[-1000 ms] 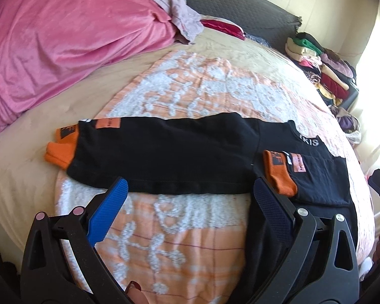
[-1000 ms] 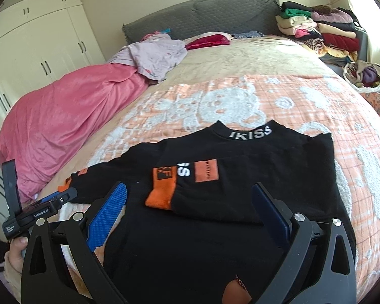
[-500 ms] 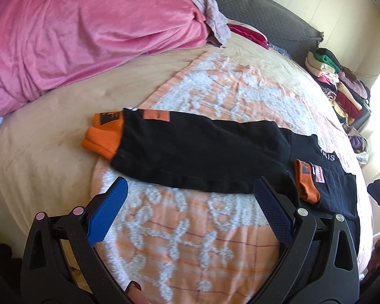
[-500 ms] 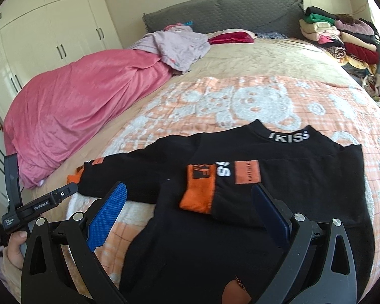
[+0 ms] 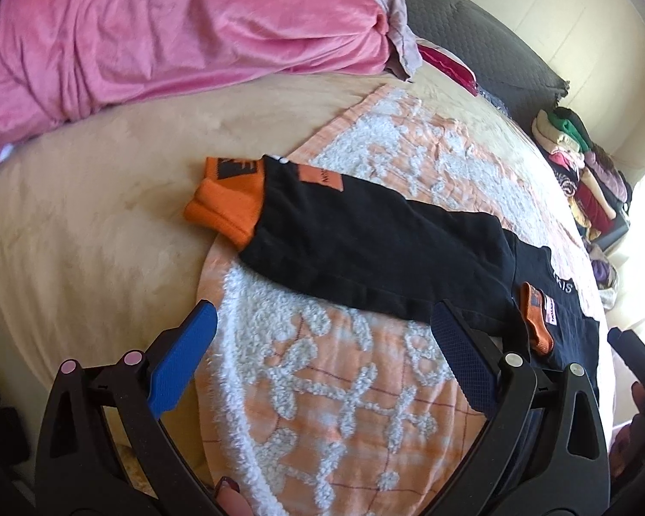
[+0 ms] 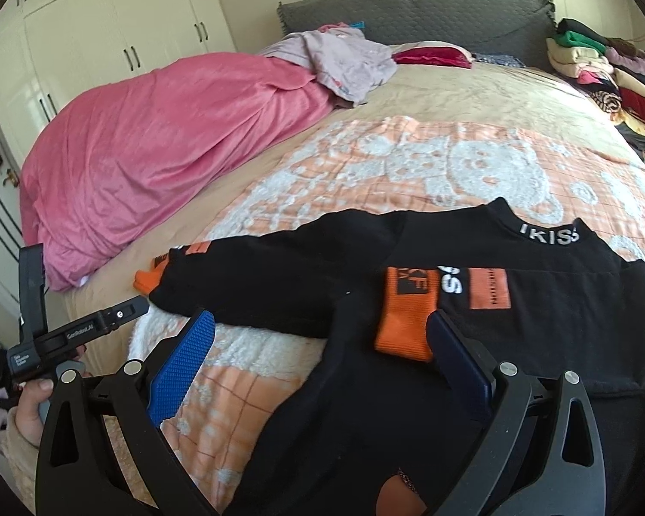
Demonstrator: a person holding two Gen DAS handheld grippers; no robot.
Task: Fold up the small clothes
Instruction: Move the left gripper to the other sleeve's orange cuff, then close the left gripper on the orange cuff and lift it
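A black sweatshirt [image 6: 408, 387] with orange cuffs lies flat on the orange-and-white blanket [image 6: 408, 163]. Its left sleeve [image 5: 365, 249] stretches out sideways, ending in an orange cuff [image 5: 225, 202] on the beige sheet. Its right sleeve is folded across the chest, its orange cuff [image 6: 408, 314] near the middle. My left gripper [image 5: 322, 365] is open and empty, hovering over the blanket just short of the outstretched sleeve. My right gripper [image 6: 322, 365] is open and empty over the sweatshirt's lower body, close to the folded cuff.
A pink duvet [image 6: 159, 150] is heaped on the left of the bed with a lilac garment [image 6: 344, 60] on it. Stacks of folded clothes [image 6: 602, 69] stand at the back right by the grey headboard [image 6: 408, 13]. White wardrobes [image 6: 107, 34] line the left wall.
My left gripper has swung left along the outstretched sleeve toward its orange cuff. My right gripper has shifted slightly left and closer over the sweatshirt. Both stay open.
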